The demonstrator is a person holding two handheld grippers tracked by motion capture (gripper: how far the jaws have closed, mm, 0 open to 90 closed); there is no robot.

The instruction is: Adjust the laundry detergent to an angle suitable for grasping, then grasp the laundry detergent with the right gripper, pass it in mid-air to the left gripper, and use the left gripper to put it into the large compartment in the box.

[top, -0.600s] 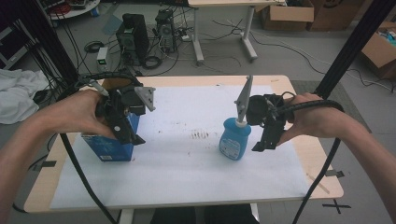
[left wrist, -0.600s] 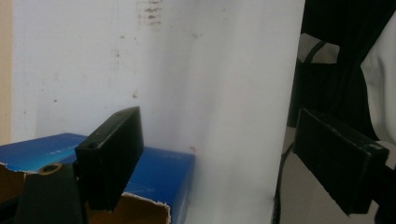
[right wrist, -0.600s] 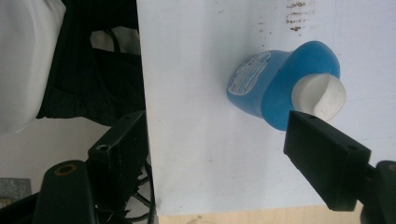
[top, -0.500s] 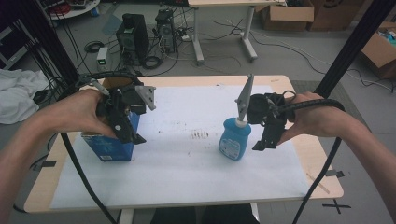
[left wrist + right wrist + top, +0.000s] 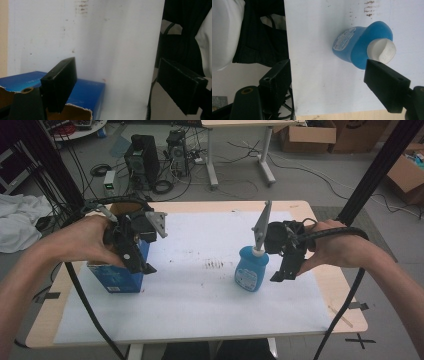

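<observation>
Blue on both sides: a blue cardboard box (image 5: 119, 275) with a torn-open top stands near the left edge of the tabletop (image 5: 320, 285), on the white paper sheet (image 5: 200, 290) that covers most of it, and a blue bottle (image 5: 249, 270) with a white cap stands upright toward the right edge. Judging by how things lie, the work is at an early stage: neither thing is grasped or lifted, and both rest on the paper, well apart from each other with a smudged patch of the sheet between them.

The left gripper (image 5: 134, 251) hangs over the box. In the left gripper view its jaws stand wide apart and hold nothing; one jaw sits just above the torn rim of the box (image 5: 82, 90), the other is out over bare paper near the front edge, so the box isn't between them.

The right gripper (image 5: 286, 262) is just beside the bottle, on its right. In the right gripper view its jaws gape wide and empty; the bottle (image 5: 357, 47) lies off toward one jaw, whose tip is close to the white cap (image 5: 382, 51), though I cannot tell whether they touch. Closing on either thing is left to do.
</observation>
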